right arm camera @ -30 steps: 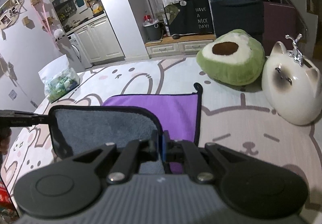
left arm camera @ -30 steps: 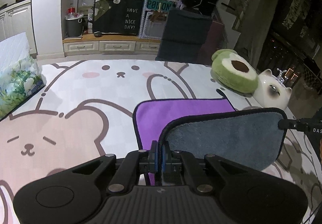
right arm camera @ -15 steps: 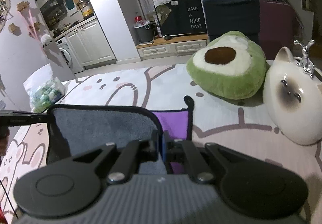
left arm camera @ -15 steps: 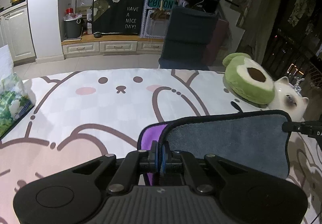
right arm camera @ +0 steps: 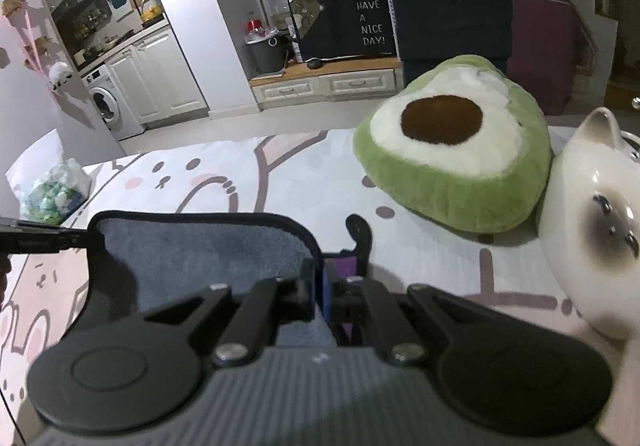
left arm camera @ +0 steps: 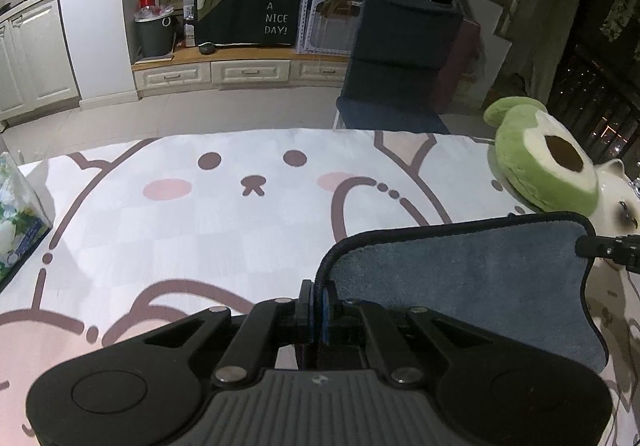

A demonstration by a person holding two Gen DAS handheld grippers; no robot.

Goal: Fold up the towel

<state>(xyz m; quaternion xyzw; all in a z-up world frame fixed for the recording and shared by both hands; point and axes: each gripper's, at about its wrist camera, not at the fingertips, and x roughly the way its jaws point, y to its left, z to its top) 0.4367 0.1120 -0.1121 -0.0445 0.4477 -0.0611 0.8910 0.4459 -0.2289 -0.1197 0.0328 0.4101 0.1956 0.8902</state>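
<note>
The towel (left arm camera: 460,278) is grey on one face and purple on the other, with a dark hem. Both grippers hold its near edge lifted and folded over toward the far side, grey face up. My left gripper (left arm camera: 318,310) is shut on the towel's left corner. My right gripper (right arm camera: 320,286) is shut on the right corner of the towel (right arm camera: 200,246). A sliver of purple (right arm camera: 344,266) and the dark hanging loop (right arm camera: 360,230) show past the right gripper. The right gripper's tip (left arm camera: 608,250) shows in the left wrist view.
The table has a cartoon-animal cloth (left arm camera: 240,205). A green avocado plush (right arm camera: 452,149) and a white ceramic cat (right arm camera: 592,213) sit close on the right. A tissue pack (left arm camera: 16,221) lies at the left edge. A dark chair (left arm camera: 404,57) stands beyond the table.
Both grippers have carried the towel's held edge forward, away from me. The grey face now covers nearly all of the purple face that showed before.
</note>
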